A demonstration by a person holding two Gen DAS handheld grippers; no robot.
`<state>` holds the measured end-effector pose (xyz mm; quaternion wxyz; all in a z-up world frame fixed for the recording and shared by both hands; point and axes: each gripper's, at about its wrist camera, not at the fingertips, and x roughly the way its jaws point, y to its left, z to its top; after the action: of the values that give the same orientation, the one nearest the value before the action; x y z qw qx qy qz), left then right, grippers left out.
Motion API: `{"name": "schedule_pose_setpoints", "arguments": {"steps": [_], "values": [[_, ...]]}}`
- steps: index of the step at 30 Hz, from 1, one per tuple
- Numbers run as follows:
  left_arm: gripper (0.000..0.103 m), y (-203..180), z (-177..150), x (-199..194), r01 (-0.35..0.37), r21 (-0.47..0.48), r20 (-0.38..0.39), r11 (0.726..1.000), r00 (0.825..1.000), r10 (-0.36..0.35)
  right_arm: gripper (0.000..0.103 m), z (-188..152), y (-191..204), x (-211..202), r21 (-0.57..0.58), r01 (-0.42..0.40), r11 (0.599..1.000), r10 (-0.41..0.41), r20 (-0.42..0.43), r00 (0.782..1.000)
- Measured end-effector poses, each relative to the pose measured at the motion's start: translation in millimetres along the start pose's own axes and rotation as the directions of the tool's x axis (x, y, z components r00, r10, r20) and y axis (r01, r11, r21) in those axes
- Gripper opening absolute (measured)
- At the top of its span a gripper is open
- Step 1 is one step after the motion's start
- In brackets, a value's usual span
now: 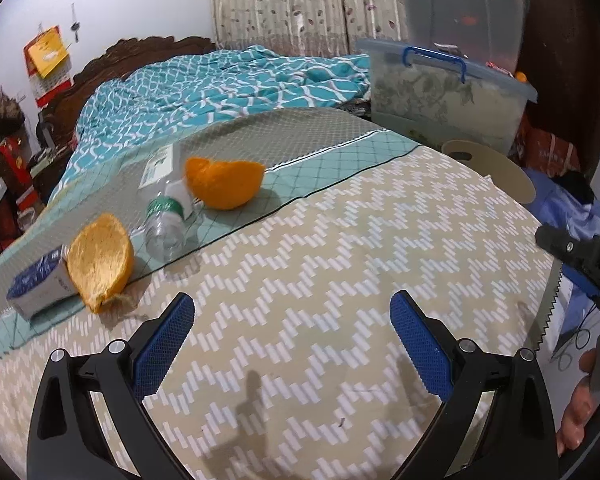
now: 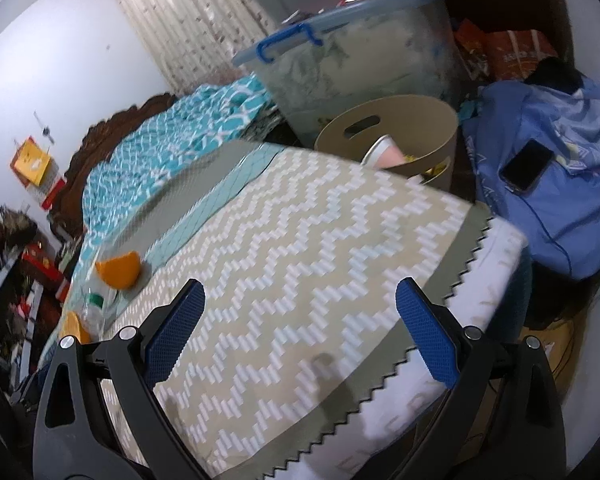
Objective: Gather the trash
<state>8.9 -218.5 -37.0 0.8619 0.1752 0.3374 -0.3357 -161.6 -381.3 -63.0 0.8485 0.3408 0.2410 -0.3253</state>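
Both my left hand-held gripper [image 1: 292,340] and right hand-held gripper [image 2: 300,328] are open and empty, so I think I reach for the near orange peel [image 1: 100,262] next and carry it to the bin [image 2: 388,136].

Left hand-held gripper [image 1: 292,344] is hovering low with blue pads spread wide — nothing sitting between them. Right hand-held gripper [image 2: 300,336] is doing the same, jaws wide apart and empty, tilting slightly in its own view. In the left wrist view, the right unit's black body is showing at the right edge, with the person's hand [image 1: 580,404] gripping it.
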Motion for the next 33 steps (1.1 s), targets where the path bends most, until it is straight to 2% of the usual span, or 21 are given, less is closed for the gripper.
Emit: {"name": "schedule_pose_setpoints", "arguments": {"steps": [5, 10, 15, 18, 19, 21, 22, 24, 26, 29, 33], "values": [[0.094, 30.6, -13.4, 0.1, -0.013, -0.059, 0.013, 0.998, 1.0, 0.013, 0.095, -14.3, 31.7, 12.5, -0.115, -0.038, 0.993, 0.03, -0.065, 0.997], [0.094, 84.3, -32.1, -3.9, -0.094, -0.149, 0.021, 0.984, 0.995, 0.098, 0.094, -27.6, 63.8, 25.4, -0.207, -0.098, 0.973, 0.07, -0.135, 0.988], [0.094, 139.9, -54.1, -16.1, -0.227, -0.201, 0.009, 0.953, 0.972, 0.234, 0.079, -47.6, 110.8, 38.9, -0.35, -0.201, 0.915, 0.123, -0.232, 0.965], [0.094, 170.1, -62.2, -24.1, -0.278, -0.255, 0.002, 0.926, 0.958, 0.287, 0.065, -63.2, 141.9, 49.0, -0.416, -0.268, 0.869, 0.148, -0.3, 0.943], [0.094, 179.4, -64.3, -26.2, -0.289, -0.274, -0.001, 0.917, 0.954, 0.301, 0.065, -69.3, 152.7, 51.8, -0.438, -0.29, 0.851, 0.153, -0.321, 0.934], [0.094, 196.9, -68.9, -28.1, -0.272, -0.326, -0.011, 0.905, 0.959, 0.284, 0.065, -83.2, 173.8, 55.3, -0.485, -0.326, 0.812, 0.158, -0.355, 0.921], [0.094, 205.7, -71.8, -28.5, -0.23, -0.369, -0.011, 0.901, 0.97, 0.243, 0.065, -88.6, 179.9, 55.9, -0.501, -0.337, 0.797, 0.158, -0.366, 0.917], [0.094, 218.4, -74.6, -27.2, -0.177, -0.423, -0.015, 0.888, 0.982, 0.189, 0.066, -101.6, 193.0, 58.5, -0.537, -0.359, 0.763, 0.149, -0.395, 0.907], [0.094, 229.6, -78.0, -25.2, -0.148, -0.471, -0.03, 0.87, 0.988, 0.152, 0.069, -110.5, 203.5, 58.3, -0.572, -0.36, 0.737, 0.138, -0.394, 0.909], [0.094, 241.8, -83.8, -26.4, -0.106, -0.528, -0.023, 0.843, 0.994, 0.111, 0.069, -112.5, 210.6, 60.1, -0.582, -0.365, 0.726, 0.135, -0.4, 0.907], [0.094, 252.0, -91.0, -30.4, -0.073, -0.576, 0.0, 0.814, 0.996, 0.09, 0.069, -93.8, 228.0, 70.4, -0.55, -0.36, 0.753, 0.162, -0.376, 0.912]]}}
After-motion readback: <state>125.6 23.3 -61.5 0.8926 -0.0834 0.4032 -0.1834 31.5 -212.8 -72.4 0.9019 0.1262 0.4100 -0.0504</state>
